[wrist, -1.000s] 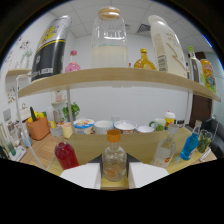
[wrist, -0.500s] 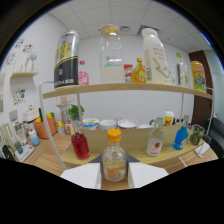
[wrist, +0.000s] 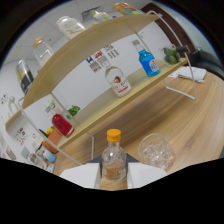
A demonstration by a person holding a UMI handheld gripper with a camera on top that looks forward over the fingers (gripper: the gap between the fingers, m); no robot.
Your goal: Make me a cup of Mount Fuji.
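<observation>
fingers (wrist: 82,176) first: your gripper (wrist: 114,179) is clamped on the small bottle (wrist: 114,161), one pale pad on each flank of its lower body, and the whole view is tipped over to one side, so the bottle is riding tilted with you. it looks like clear glass with amber liquid low inside and an orange cap (wrist: 114,134) on top. judge it as stiff, smooth and a bit slick, fairly light with so little in it, and breakable if it slides out. the hold on the wide lower body is the right place; the narrow neck would give the pads less to bite on, and the cap looks still on, so nothing can pour yet.

just beyond, at about two o'clock from the bottle, stands a tumbler (wrist: 157,151) packed with ice on the wooden table (wrist: 210,130). it is close beside the bottle but not touching. treat it as fragile and top-heavy with ice, easy to knock with the bottle's shoulder.

farther off, along the lower shelf (wrist: 150,87), you have a red bottle (wrist: 63,125) at ten o'clock, a clear bottle with a round label (wrist: 117,81) at twelve, and a blue bottle (wrist: 148,63) at one. above them the upper shelf (wrist: 95,42) carries larger bottles.
</observation>
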